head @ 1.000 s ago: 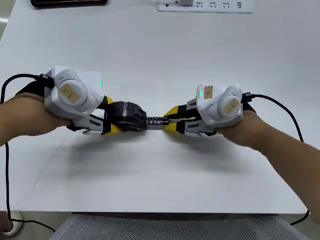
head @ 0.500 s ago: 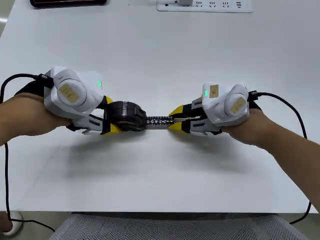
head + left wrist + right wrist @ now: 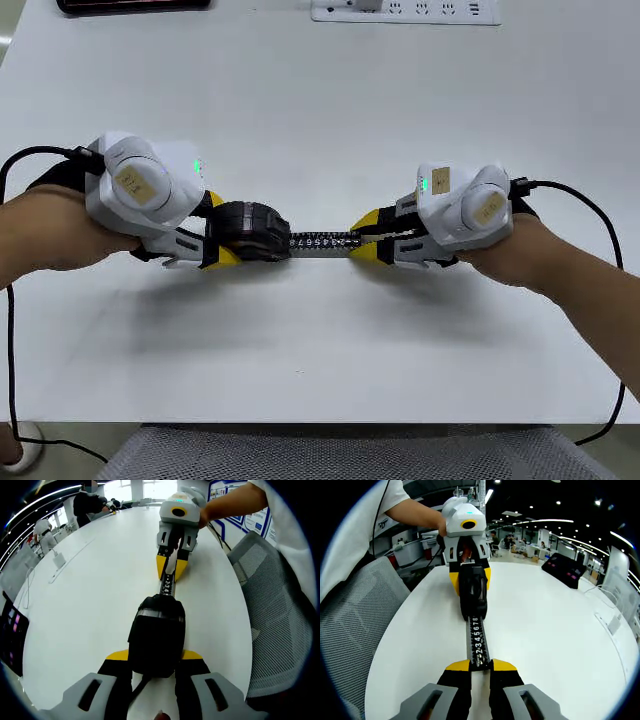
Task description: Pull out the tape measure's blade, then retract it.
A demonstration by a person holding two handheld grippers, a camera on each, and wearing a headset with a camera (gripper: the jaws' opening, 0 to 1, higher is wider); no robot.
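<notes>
A black tape measure (image 3: 250, 231) lies on the white table, held at its case by my left gripper (image 3: 222, 231), which is shut on it. In the left gripper view the case (image 3: 156, 639) sits between the yellow-tipped jaws. A short length of dark blade (image 3: 322, 242) with white numbers runs right from the case. My right gripper (image 3: 368, 236) is shut on the blade's end. In the right gripper view the blade (image 3: 477, 641) reads up to about 8 and leads to the tape measure (image 3: 472, 590), with the left gripper (image 3: 468, 578) beyond it. The right gripper (image 3: 171, 566) faces the left gripper view.
The white table (image 3: 320, 110) spreads wide behind the grippers. A power strip (image 3: 405, 10) lies at the far edge, and a dark device (image 3: 135, 5) at the far left. Black cables (image 3: 575, 200) trail from both grippers. A mesh chair (image 3: 340, 455) sits below the near edge.
The right gripper has moved right, away from the case, drawing more blade out. The left gripper and the case have stayed where they were.
</notes>
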